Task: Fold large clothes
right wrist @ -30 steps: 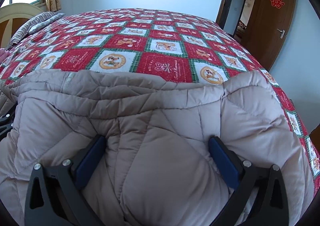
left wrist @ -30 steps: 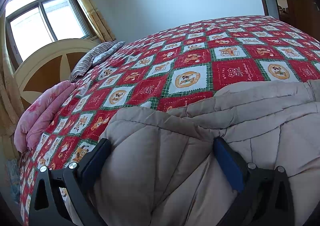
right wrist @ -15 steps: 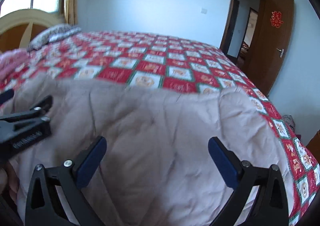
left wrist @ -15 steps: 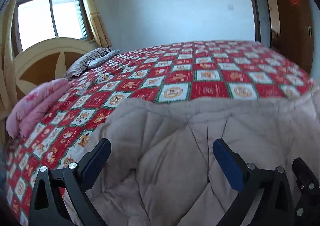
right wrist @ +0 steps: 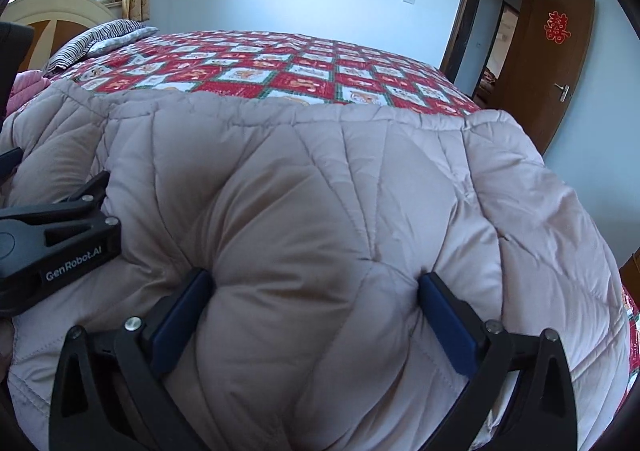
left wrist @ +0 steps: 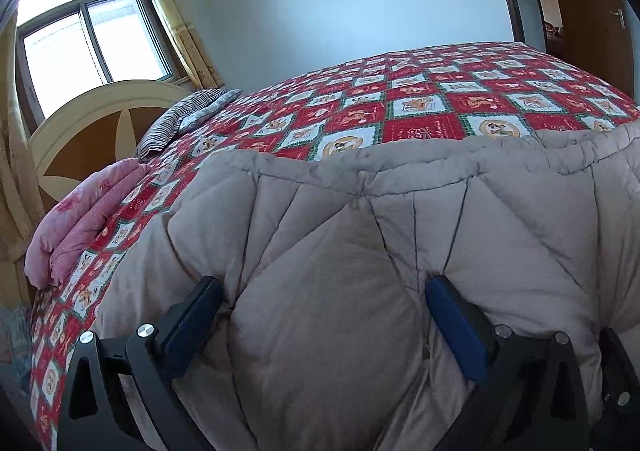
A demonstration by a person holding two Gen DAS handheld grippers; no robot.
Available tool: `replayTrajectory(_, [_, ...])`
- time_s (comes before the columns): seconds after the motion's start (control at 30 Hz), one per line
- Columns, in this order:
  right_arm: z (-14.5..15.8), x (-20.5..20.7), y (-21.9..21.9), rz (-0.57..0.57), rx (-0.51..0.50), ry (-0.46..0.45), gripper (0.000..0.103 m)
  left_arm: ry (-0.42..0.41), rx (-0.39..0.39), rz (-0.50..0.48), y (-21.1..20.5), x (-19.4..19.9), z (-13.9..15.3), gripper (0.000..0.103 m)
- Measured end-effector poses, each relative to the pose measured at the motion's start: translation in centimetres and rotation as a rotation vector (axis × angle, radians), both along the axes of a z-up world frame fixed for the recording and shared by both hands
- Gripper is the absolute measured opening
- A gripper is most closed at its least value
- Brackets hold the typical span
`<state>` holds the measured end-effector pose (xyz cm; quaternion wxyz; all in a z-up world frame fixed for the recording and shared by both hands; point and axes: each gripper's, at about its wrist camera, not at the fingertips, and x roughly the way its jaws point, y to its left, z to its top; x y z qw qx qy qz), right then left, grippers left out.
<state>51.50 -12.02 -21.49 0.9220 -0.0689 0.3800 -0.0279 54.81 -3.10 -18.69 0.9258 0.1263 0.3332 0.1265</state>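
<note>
A large beige quilted padded coat (left wrist: 400, 219) lies bunched on the near part of the bed; it also fills the right wrist view (right wrist: 320, 179). My left gripper (left wrist: 324, 291) has its jaws wide apart with a thick bulge of the coat pressed between the blue pads (left wrist: 452, 315). My right gripper (right wrist: 316, 283) stands the same way, jaws wide, coat padding bulging between its pads (right wrist: 444, 315). The left gripper's black body (right wrist: 56, 235) shows at the left edge of the right wrist view, close beside the right one.
The bed carries a red, white and green patchwork bedspread (left wrist: 440, 107). A pink folded quilt (left wrist: 80, 219) and a striped pillow (left wrist: 180, 119) lie by the cream headboard (left wrist: 80, 123). A window (left wrist: 92, 47) is on the left, a brown door (right wrist: 548, 63) stands open at the right.
The coat's far edge has been carried further over the bed and laid down, covering more bedspread. Both grippers tilted up, then came back down into the padding, closer together.
</note>
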Motion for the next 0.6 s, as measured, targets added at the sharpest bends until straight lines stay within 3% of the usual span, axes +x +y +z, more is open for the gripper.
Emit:
replayTrajectory(0.17, [-0.2,-0.1,-0.1,0.001,0.0,0.005,0.103,0.051,-0.058,-0.049,0.8,-0.2,0.9,0.102])
replayTrajectory(0.27, [-0.3,-0.2,0.0,0.0,-0.003,0.003,0.103,0.036,-0.063,-0.049,1.9,-2.4,2.5,0.102])
replayTrajectory(0.4, [-0.3,-0.1,0.1,0.0,-0.008,0.003,0.103,-0.065,0.007,-0.007,4.2,-7.0,4.5,0.102])
replayTrajectory(0.5, [-0.2,-0.2,0.3,-0.002,-0.024,-0.001,0.103,-0.078,0.064,0.069,7.3,-9.5,3.9,0.102])
replayTrajectory(0.57, [0.1,-0.6,0.3,0.003,-0.027,-0.002,0.103,-0.044,0.02,0.121,9.7,-10.3,3.1,0.102])
replayTrajectory(0.6, [0.4,-1.0,0.3,0.007,-0.024,0.003,0.103,-0.039,-0.04,0.147,11.4,-11.2,2.8,0.102])
